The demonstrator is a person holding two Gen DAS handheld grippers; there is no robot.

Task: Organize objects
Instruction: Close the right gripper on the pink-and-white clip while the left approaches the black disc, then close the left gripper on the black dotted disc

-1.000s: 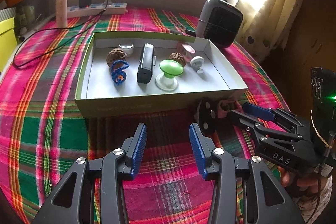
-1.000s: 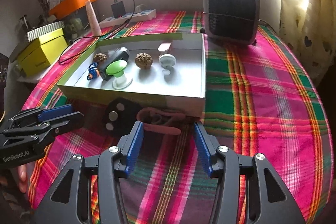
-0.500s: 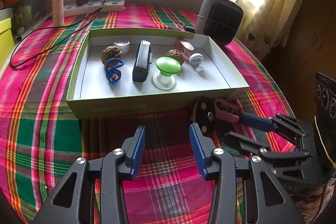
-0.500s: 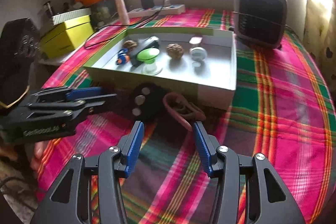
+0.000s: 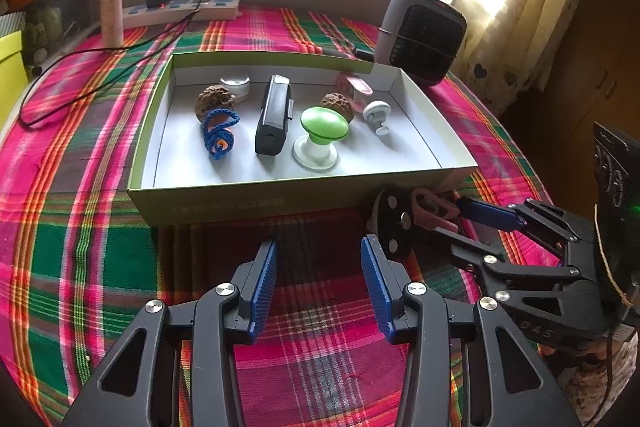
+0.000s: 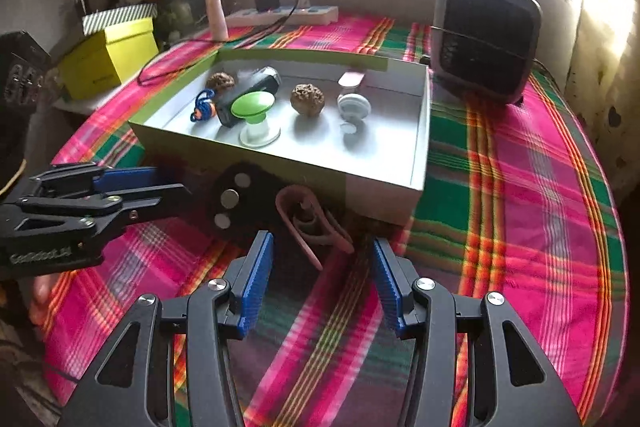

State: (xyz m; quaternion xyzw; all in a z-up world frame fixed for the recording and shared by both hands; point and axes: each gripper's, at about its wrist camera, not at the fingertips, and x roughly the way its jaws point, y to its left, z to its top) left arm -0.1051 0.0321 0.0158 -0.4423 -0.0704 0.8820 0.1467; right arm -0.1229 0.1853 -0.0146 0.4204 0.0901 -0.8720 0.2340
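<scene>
Pink clip (image 6: pixel 312 227): lying flat on the counter (image 6: pixel 520 227), on the bright checked cloth, just outside the box (image 6: pixel 380 193), by its near corner. Sitting just beside a black round disc (image 6: pixel 234 199) with three silver dots; touching it or not, cannot tell.

Already resting inside the box: brown walnuts (image 5: pixel 214 99), a blue cord (image 5: pixel 219 133), a black bar (image 5: pixel 274 115), a green knob (image 5: pixel 324 125) on a white foot, a small white knob (image 5: pixel 376 113), a pink-topped thing (image 5: pixel 356 87) and a little white tin (image 5: pixel 236 85) at the back. Looking mostly done, then, going by how many bits are lying in the box. Seeming to be left waiting outside: only the pink clip and the black round disc.

Right gripper (image 6: pixel 322 241): hovering low, pointing at the pink clip, fingers spread wide apart, holding nothing. Lining up so the clip is sitting just ahead of the gap between the fingers, not yet inside it.

Left gripper (image 5: pixel 319 243): hanging over bare cloth in front of the box, fingers also spread wide, holding nothing.

Probably coming next: sliding forward a little, closing on the pink clip, lifting it over the wall and putting it down in the free space at the right side of the box. Needing care with the thin bendy loop, maybe slipping out of the fingers
</scene>
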